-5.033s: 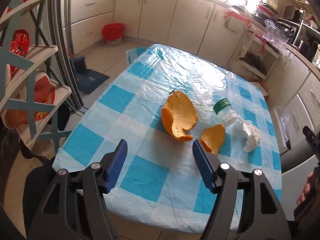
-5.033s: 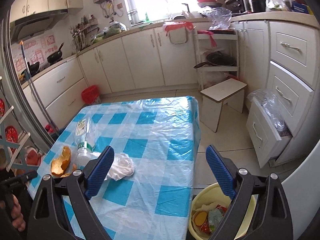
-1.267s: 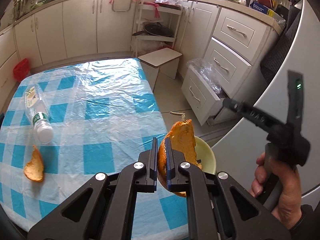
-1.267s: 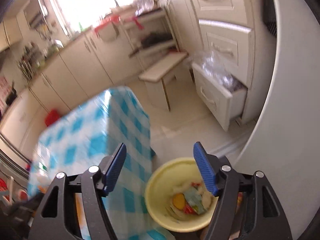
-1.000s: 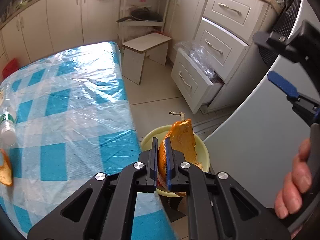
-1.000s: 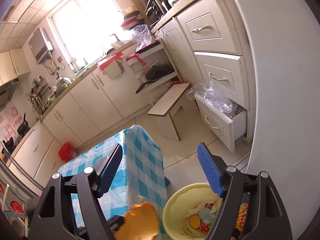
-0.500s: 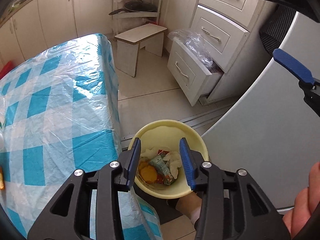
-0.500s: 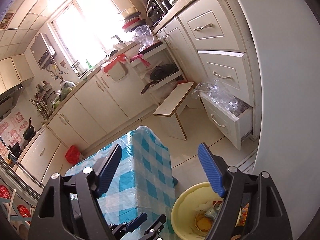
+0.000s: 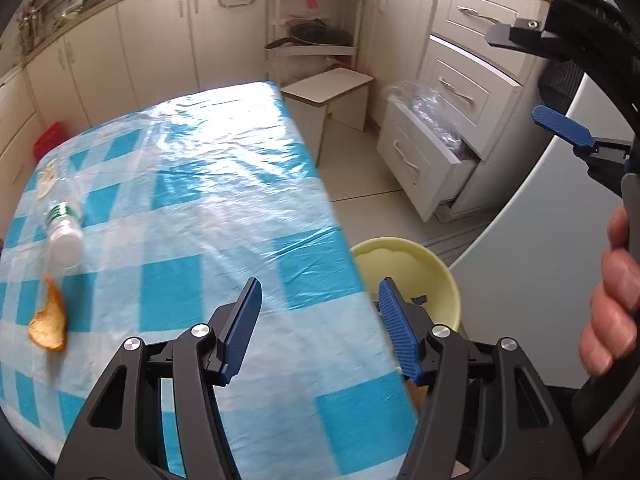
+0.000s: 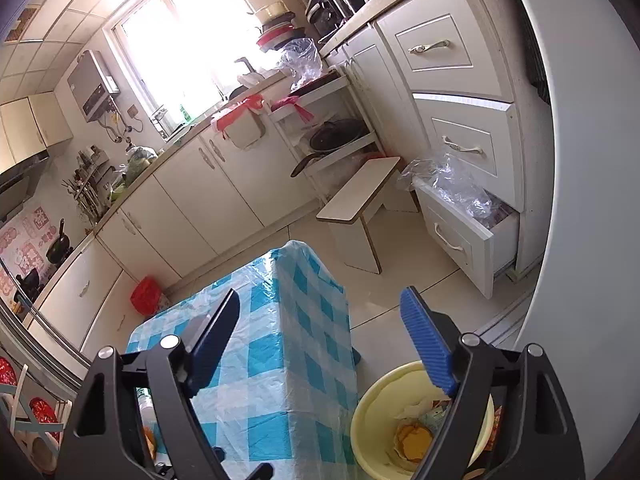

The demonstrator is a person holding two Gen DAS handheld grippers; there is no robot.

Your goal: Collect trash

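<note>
the left gripper (image 9: pixel 320 320) hangs over the near edge of the checked table (image 9: pixel 208 184), its jaws opening with nothing between them; the right gripper (image 10: pixel 320 340) is spread wide and empty above the yellow bin (image 10: pixel 376 408) on the floor just beside the table; orange peel (image 10: pixel 412 440) lies in the bin; a smaller peel piece (image 9: pixel 48 320) and a plastic bottle (image 9: pixel 62 228) lie on the table's left side.

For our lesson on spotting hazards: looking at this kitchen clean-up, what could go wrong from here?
1. The bottle lies on its side on the slick plastic cover; a nudge from the left gripper, whose jaws are opening and empty, may roll it off.
2. The bin sits low beside the table edge, so the thin peel could miss it.
</note>
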